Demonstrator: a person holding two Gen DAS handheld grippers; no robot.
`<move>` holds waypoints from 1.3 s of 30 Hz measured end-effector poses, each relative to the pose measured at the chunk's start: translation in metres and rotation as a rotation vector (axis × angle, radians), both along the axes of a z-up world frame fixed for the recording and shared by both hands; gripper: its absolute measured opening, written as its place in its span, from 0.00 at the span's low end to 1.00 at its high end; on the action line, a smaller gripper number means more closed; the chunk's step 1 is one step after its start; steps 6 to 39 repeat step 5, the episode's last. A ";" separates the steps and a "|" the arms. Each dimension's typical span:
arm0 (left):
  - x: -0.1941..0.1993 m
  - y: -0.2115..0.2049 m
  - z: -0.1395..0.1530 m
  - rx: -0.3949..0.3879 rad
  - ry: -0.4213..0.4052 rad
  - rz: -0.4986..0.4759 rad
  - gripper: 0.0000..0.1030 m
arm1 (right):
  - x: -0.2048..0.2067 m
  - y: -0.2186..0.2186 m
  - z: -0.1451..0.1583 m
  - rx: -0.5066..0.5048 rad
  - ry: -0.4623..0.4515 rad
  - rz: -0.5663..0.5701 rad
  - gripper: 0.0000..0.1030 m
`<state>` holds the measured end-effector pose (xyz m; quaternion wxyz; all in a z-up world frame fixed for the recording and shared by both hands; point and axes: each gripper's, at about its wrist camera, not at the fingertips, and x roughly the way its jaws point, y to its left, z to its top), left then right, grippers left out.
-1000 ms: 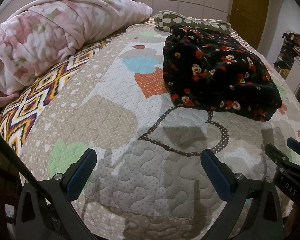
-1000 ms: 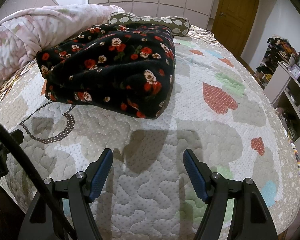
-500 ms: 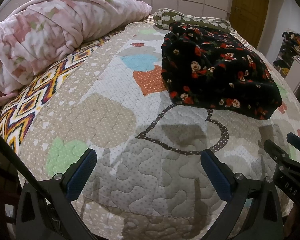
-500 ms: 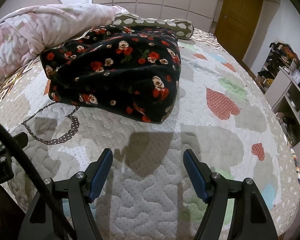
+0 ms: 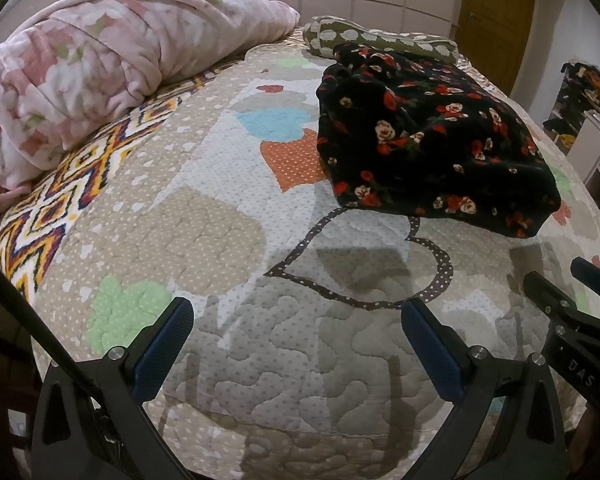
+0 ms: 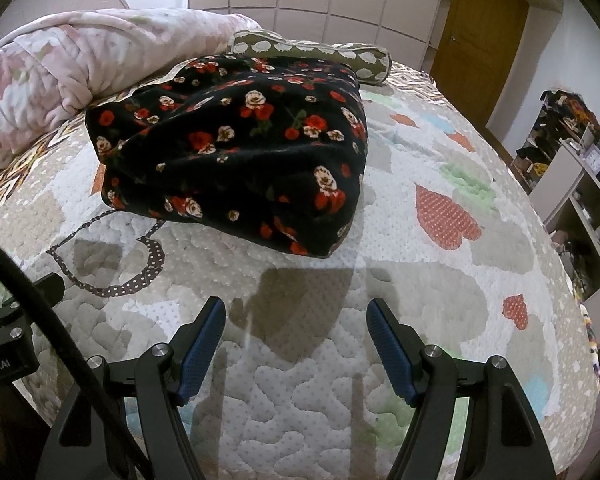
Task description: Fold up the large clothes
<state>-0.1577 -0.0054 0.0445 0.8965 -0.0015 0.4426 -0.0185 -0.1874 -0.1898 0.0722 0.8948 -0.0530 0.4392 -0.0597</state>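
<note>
Folded floral garment (image 6: pixel 236 152) lay at upper centre of the right view on the bed (image 6: pixel 420 280). Left tongs (image 5: pixel 296 344) and right tongs (image 6: pixel 296 340) hung apart, empty, near it. Folding appeared finished; next likely a final tidy or withdrawal.

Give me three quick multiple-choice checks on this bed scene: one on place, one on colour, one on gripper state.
1. Where is the floral garment?
A. on the quilt
B. on the shelf
C. in a gripper

2. Its base colour?
A. white
B. black
C. green

3. The left gripper and right gripper are:
A. both shut
B. one shut
C. both open

Answers: 1 A, it lies folded on the quilt, ahead of both grippers. 2 B, black cloth with red and cream flowers. 3 C, each pair of fingers stands wide apart, holding nothing.
</note>
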 end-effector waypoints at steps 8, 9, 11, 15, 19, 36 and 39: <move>-0.001 -0.001 0.003 0.018 -0.005 0.005 1.00 | 0.002 -0.001 0.000 -0.002 0.005 -0.003 0.75; -0.001 -0.001 0.003 0.018 -0.005 0.005 1.00 | 0.002 -0.001 0.000 -0.002 0.005 -0.003 0.75; -0.001 -0.001 0.003 0.018 -0.005 0.005 1.00 | 0.002 -0.001 0.000 -0.002 0.005 -0.003 0.75; -0.001 -0.001 0.003 0.018 -0.005 0.005 1.00 | 0.002 -0.001 0.000 -0.002 0.005 -0.003 0.75; -0.001 -0.001 0.003 0.018 -0.005 0.005 1.00 | 0.002 -0.001 0.000 -0.002 0.005 -0.003 0.75; -0.001 -0.001 0.003 0.018 -0.005 0.005 1.00 | 0.002 -0.001 0.000 -0.002 0.005 -0.003 0.75; -0.001 -0.001 0.003 0.018 -0.005 0.005 1.00 | 0.002 -0.001 0.000 -0.002 0.005 -0.003 0.75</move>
